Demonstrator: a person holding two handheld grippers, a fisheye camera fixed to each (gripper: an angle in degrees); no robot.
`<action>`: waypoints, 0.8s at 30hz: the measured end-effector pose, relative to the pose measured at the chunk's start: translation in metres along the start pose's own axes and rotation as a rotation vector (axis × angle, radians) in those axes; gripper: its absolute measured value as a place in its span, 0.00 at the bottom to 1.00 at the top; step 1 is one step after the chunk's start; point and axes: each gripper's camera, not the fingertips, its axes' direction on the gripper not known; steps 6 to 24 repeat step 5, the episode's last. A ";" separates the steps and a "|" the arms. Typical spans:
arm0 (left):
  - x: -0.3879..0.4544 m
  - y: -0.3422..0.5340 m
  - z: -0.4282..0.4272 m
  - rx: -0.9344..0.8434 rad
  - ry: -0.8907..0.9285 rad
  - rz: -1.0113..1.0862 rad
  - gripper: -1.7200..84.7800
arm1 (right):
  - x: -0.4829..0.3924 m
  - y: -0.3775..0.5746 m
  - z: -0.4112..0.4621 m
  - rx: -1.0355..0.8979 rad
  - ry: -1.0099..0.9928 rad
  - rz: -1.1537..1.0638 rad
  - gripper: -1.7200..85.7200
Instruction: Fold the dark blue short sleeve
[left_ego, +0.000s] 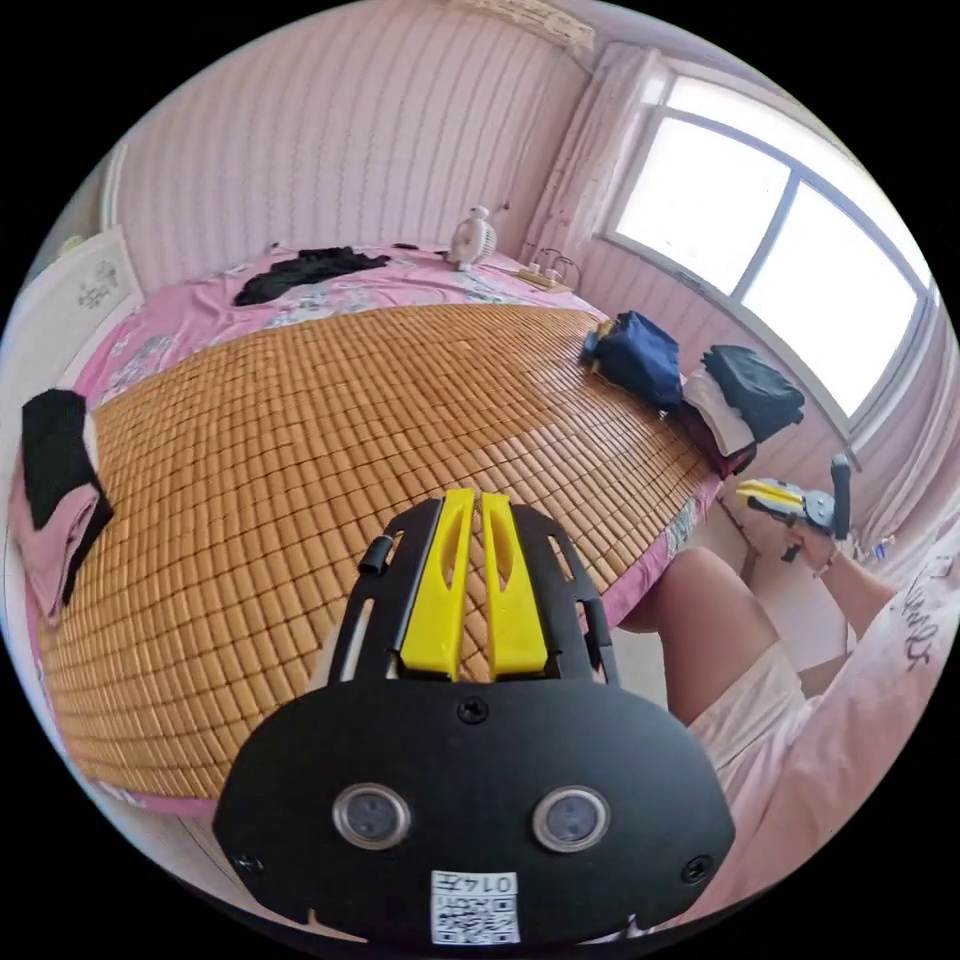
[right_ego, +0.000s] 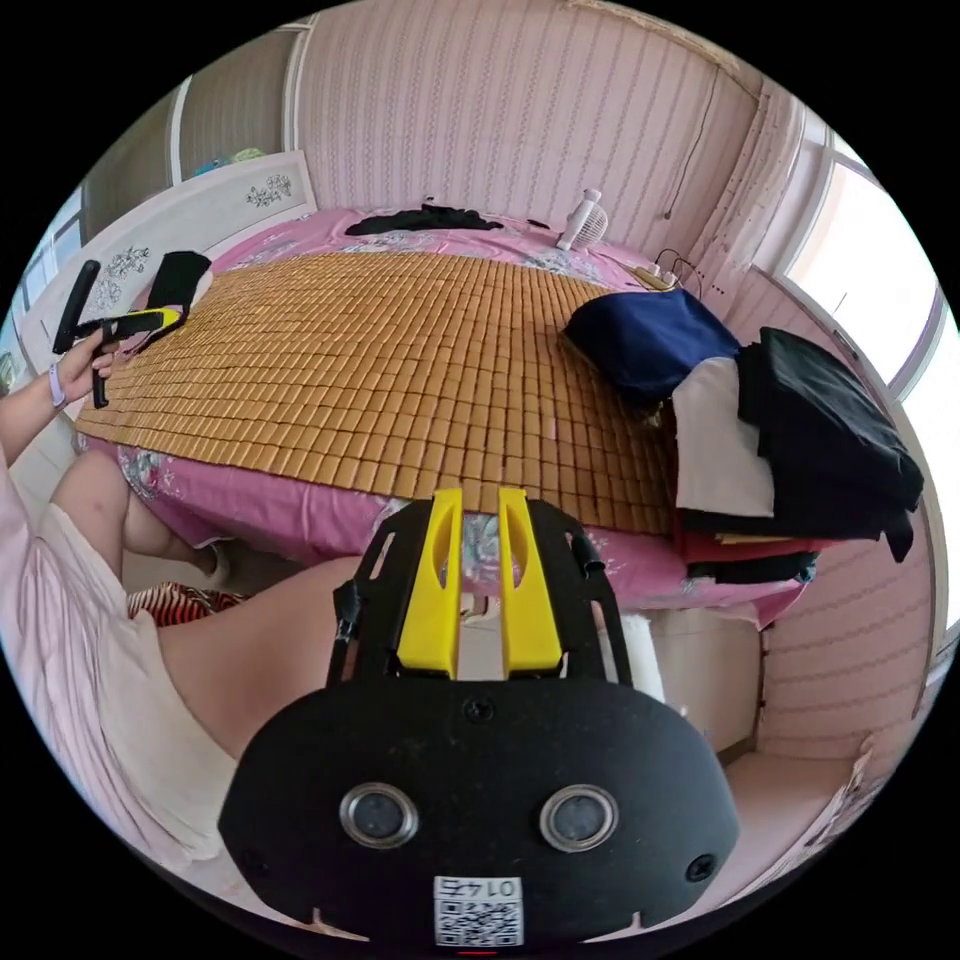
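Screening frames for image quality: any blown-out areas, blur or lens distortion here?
Left gripper view: the window is blown out to white, and the fisheye bows the bamboo mat; the left gripper is sharp. Right gripper view: the window is clipped at the edge, and the dark blue shirt is evenly lit and in focus.

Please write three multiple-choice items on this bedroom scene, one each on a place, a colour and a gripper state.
1. Where does the dark blue garment lie?
A. on the woven mat beside the stack of clothes
B. on the floor
C. between the jaws of a gripper

2. What colour is the bedsheet under the mat?
A. green
B. pink
C. grey

3. How does the left gripper stand?
A. shut on the dark blue garment
B. jaws near each other with nothing between them
C. shut on the fan

Key: 1 A, it rests at the mat's edge next to the stack; 2 B, pink cloth shows around the mat; 3 B, the mat shows through the narrow gap.
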 end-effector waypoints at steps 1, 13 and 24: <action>-0.011 0.023 -0.034 0.033 -0.039 -0.057 0.01 | -0.018 0.005 -0.008 0.013 -0.054 0.011 0.08; -0.029 0.087 -0.120 0.094 -0.169 -0.155 0.01 | -0.071 -0.003 -0.022 0.015 -0.243 -0.053 0.06; -0.029 0.087 -0.120 0.094 -0.169 -0.155 0.01 | -0.071 -0.003 -0.022 0.015 -0.243 -0.053 0.06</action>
